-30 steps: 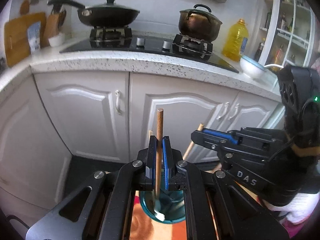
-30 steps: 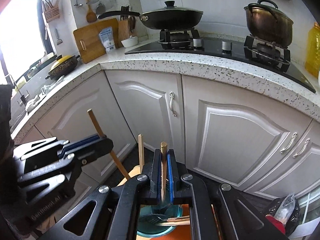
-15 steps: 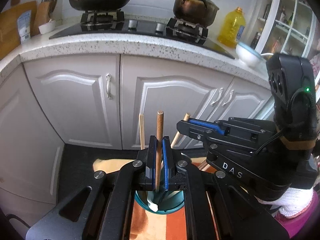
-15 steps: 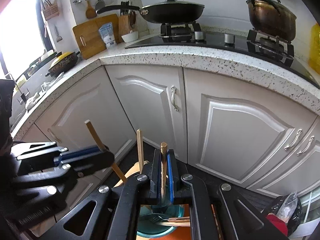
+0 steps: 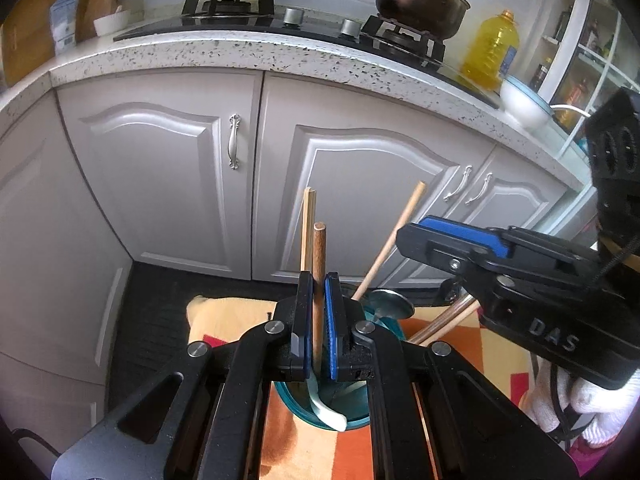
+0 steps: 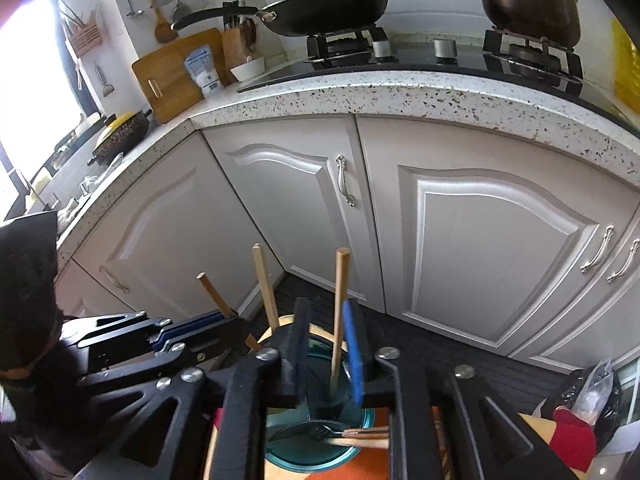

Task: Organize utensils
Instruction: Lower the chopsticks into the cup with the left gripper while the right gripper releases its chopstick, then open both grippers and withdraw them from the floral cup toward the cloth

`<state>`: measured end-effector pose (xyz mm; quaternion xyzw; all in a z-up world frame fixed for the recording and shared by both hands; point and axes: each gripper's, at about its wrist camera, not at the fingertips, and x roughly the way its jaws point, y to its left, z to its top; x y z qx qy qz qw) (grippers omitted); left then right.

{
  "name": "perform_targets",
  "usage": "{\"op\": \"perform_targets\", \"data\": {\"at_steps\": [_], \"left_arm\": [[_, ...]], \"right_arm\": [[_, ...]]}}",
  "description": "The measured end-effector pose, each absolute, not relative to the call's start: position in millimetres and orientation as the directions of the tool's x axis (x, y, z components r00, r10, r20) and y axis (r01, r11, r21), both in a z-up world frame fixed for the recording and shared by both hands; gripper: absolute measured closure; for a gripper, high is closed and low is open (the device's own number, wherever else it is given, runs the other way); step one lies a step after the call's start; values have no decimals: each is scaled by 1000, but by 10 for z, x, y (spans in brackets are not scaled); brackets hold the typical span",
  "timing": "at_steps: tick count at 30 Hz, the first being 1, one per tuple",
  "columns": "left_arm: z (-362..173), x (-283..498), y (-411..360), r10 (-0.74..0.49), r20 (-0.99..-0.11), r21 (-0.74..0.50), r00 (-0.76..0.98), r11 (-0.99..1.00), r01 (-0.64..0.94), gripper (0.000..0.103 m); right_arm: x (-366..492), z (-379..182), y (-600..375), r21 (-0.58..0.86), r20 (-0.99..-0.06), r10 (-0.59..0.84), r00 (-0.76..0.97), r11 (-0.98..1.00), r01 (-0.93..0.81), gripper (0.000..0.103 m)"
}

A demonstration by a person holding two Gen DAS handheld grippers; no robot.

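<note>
The left gripper is clamping its blue pads tight on a brown wooden-handled spoon, white bowl end dipping into the teal utensil cup right below. The right gripper has just been opening its jaws, so a light wooden stick is standing loose in the gap, lower end down in the same cup. More wooden handles are leaning out of it. Grey cabinet doors are sitting beyond.
</note>
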<state>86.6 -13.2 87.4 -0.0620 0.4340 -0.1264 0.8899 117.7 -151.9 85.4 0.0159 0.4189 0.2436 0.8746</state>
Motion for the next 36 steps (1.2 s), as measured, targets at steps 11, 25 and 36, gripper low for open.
{"op": "perform_targets", "data": {"at_steps": [11,25,36], "left_arm": [[975,711,-96,-280,-747,-227,604,960,165,75],[1160,245,-300,-219,-707,-139,672,975,171,75],[1099,-79,-592,-239,-710,-117,662,967,225,75]], "right_arm": [[980,1056,-1614,219,-705,428,566,890,-400,75],[376,1230,-1748,162,-684,394,614,903,-398,67],[-96,1074,-2101,178,-699,364,616,922,-343,65]]}}
